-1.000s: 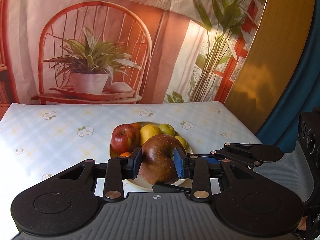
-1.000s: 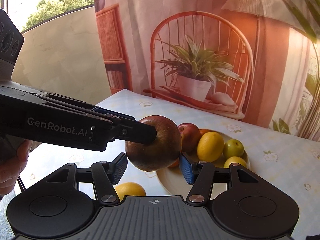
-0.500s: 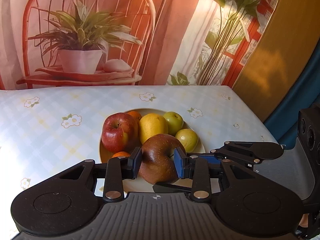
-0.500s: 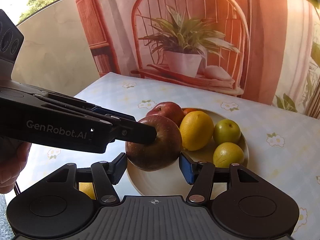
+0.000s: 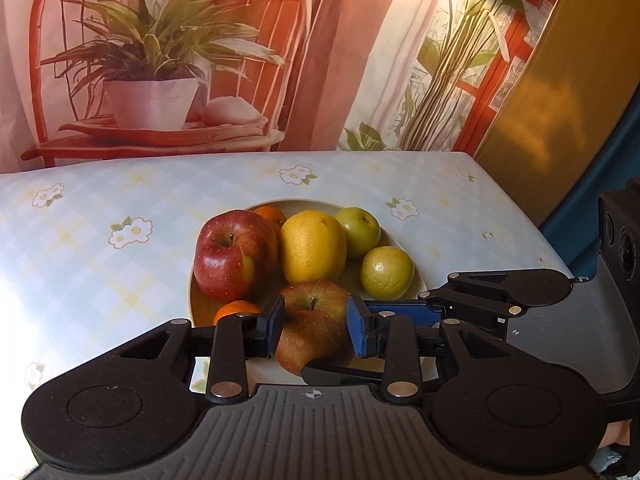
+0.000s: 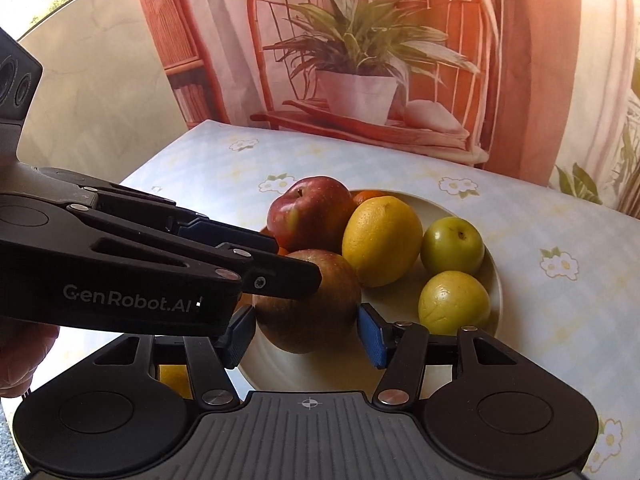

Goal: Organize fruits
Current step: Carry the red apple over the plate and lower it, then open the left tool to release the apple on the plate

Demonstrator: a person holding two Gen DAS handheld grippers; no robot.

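Brownish-red apple [image 5: 314, 326] sits low over near edge of plate [image 5: 416, 272], clamped between blue pads of left gripper [image 5: 314, 330]. Right gripper [image 6: 306, 334] straddles same apple, jaws partly apart, small gaps showing, so not gripping. Rest on plate: red apple [image 5: 234, 254], yellow citrus [image 5: 312, 252], two green fruits, oranges. Floral tablecloth [image 5: 100, 248] underneath.

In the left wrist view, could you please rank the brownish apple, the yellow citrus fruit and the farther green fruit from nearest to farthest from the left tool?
1. Brownish apple: clamped in the left tool, over the plate's near side.
2. Yellow citrus fruit: mid-plate, just behind the apple.
3. Farther green fruit: at the plate's back right.
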